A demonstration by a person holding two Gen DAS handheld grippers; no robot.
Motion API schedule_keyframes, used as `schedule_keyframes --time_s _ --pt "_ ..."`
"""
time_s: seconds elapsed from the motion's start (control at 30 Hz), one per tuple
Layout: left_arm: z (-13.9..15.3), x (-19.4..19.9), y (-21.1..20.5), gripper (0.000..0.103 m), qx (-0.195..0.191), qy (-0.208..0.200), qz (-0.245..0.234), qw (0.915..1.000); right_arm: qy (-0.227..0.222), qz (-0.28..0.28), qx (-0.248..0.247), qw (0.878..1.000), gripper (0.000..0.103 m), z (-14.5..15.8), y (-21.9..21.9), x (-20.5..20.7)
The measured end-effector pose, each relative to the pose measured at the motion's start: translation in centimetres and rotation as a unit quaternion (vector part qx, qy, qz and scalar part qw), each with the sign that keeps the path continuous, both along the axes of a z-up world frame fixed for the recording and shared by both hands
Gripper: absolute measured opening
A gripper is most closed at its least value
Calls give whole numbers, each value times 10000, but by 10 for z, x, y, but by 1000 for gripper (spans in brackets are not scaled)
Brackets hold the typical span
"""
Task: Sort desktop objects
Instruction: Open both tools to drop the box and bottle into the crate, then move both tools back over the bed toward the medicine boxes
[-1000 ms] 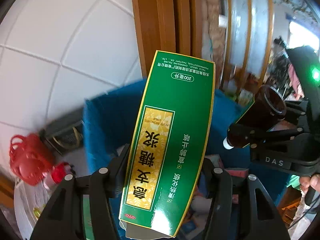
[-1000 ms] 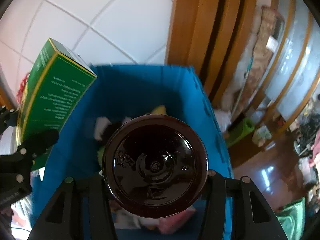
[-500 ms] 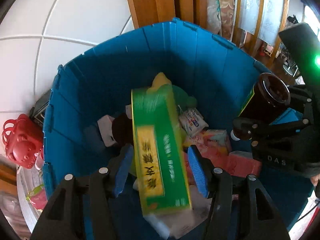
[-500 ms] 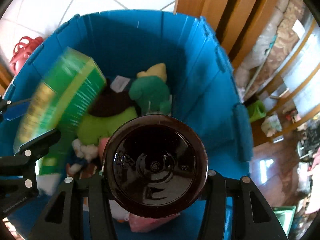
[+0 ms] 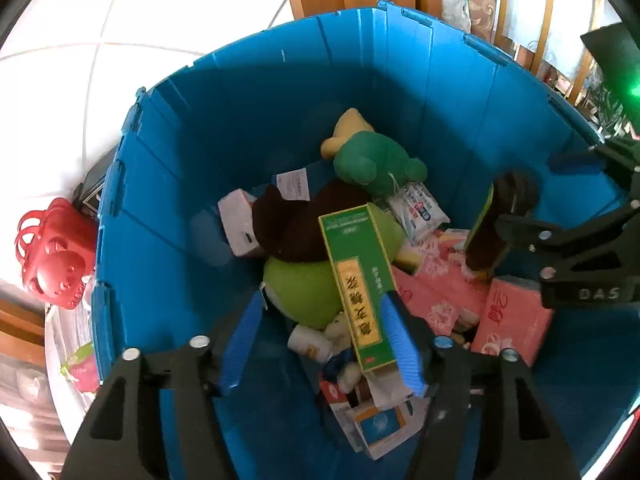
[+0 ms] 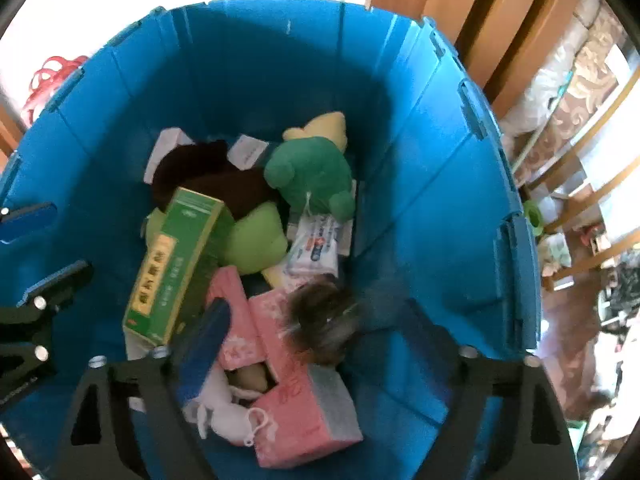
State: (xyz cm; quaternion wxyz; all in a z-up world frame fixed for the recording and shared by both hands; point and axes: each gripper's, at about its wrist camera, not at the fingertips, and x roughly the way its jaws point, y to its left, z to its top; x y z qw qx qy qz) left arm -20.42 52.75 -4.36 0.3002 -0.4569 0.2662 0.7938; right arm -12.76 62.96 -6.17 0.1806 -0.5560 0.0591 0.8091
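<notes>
brown bottle (image 6: 320, 320): motion-blurred in right view, outline unreadable | right gripper (image 6: 308, 344): far finger smeared by blur | green box (image 5: 360, 280): near end hidden behind left gripper (image 5: 320, 336) finger | blue bin (image 5: 168, 208): near rim cut off by frame edge | items beneath plush toys (image 5: 320, 240): hidden

The left hand-held gripper (image 5: 320, 344) points downward with its two blue-padded fingers (image 5: 400, 344) spread wide apart, and nothing is clamped between them. The right hand-held gripper (image 6: 304, 344) also points downward, to the right of the left one, and its fingers (image 6: 204, 348) stand apart too, gripping nothing.
</notes>
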Motion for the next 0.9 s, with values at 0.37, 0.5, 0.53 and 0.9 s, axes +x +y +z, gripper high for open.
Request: schedule_keyframes --time_s 0.37,0.5,0.53,0.9 --pt "38 47 -49 72 950 450 138 9944 745 194 -70 9970 103 33 -32 56" --pt "48 69 -72 72 1429 744 289 9865 1331 166 71 9909 103 49 -51 85" --pt "50 77 -79 72 1568 844 333 9835 1538 109 128 9880 103 52 -57 94" --pt "65 115 -154 74 2869 1475 1057 9406 3825 -374 793 9198 103 75 -121 160"
